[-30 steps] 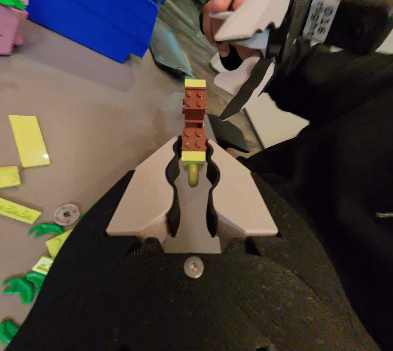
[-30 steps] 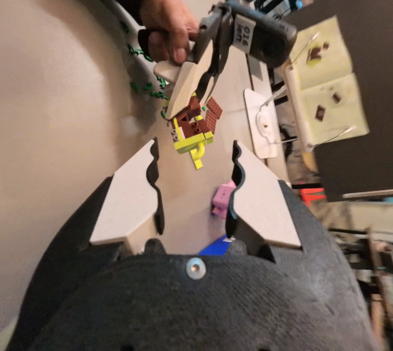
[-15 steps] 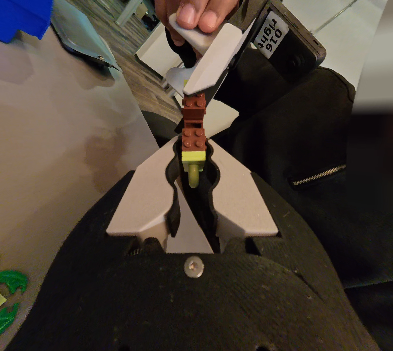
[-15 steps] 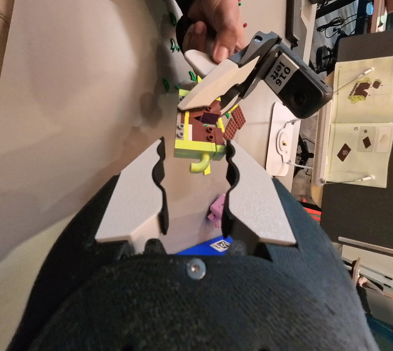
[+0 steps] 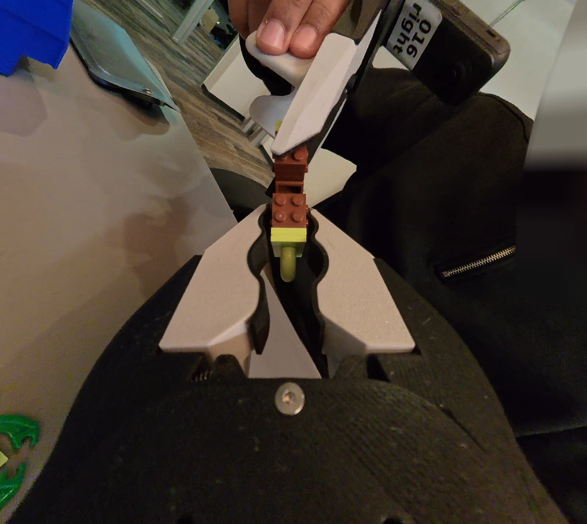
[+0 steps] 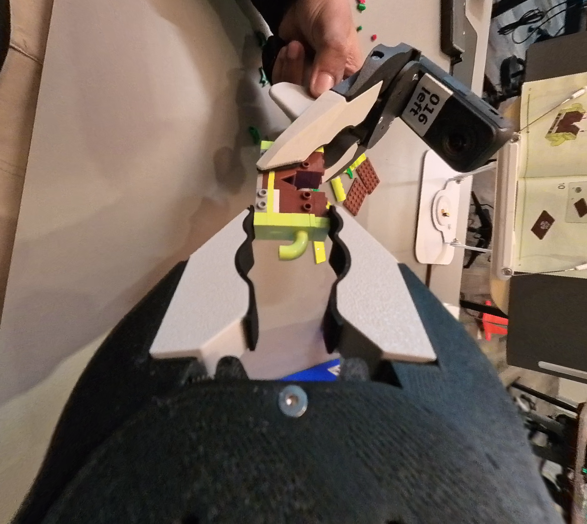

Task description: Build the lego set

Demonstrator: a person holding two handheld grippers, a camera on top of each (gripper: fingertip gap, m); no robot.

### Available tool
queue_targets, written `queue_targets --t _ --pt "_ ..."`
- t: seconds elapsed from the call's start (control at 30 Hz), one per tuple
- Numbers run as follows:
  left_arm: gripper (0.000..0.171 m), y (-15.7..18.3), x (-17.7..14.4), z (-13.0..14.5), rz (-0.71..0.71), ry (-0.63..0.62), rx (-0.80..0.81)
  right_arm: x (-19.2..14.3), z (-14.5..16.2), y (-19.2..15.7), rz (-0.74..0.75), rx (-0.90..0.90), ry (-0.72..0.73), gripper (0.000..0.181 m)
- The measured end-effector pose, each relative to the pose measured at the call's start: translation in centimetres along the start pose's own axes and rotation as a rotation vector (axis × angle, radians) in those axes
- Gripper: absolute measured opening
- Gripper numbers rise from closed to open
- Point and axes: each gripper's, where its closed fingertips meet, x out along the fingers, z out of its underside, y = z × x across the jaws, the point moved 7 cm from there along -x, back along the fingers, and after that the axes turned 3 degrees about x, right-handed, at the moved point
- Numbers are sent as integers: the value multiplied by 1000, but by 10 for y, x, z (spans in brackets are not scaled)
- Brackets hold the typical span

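A small lego build [image 5: 289, 210] of brown bricks on lime plates, with a lime hook, is held in the air between both grippers. My left gripper [image 5: 287, 216] is shut on one end of it, seen edge-on. My right gripper [image 6: 291, 216] has its fingers against both sides of the build's lime base [image 6: 295, 201], with the hook between them. The right gripper also shows in the left wrist view [image 5: 290, 150], clamped on the build's far end. The left gripper shows in the right wrist view [image 6: 292, 166], on the brown upper part.
A blue bin [image 5: 28, 1] stands at the table's far left. Green leaf pieces [image 5: 17, 432] lie near the left edge. Two brown plates [image 6: 362, 188], lime strips [image 6: 338, 188], a white stand [image 6: 441, 210] and an open instruction booklet [image 6: 552, 178] sit beyond the build. Less than 4 cm separates the two grippers' tips.
My right gripper has come up to the build and closed its fingers onto the lime base. My left gripper has turned away from the table parts with the build still in it.
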Motion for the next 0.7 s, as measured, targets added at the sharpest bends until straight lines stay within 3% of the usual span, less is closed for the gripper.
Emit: queue_targets --t 0.23,0.33,0.47,0.63,0.7 --pt "14 -5 1 3 -8 -10 -33 3 4 -5 -3 -16 -28 46" --pt "14 -10 -1 4 -76 -20 -38 7 5 -11 -31 -13 -76 62" --pt "15 -15 1 3 -144 -24 -63 14 9 -12 -30 1 -143 64" --pt "15 -18 7 -2 -286 7 -118 24 18 -11 19 -48 -280 58" --pt "15 -18 8 -3 -314 17 -129 25 20 -7 54 -60 -295 46"
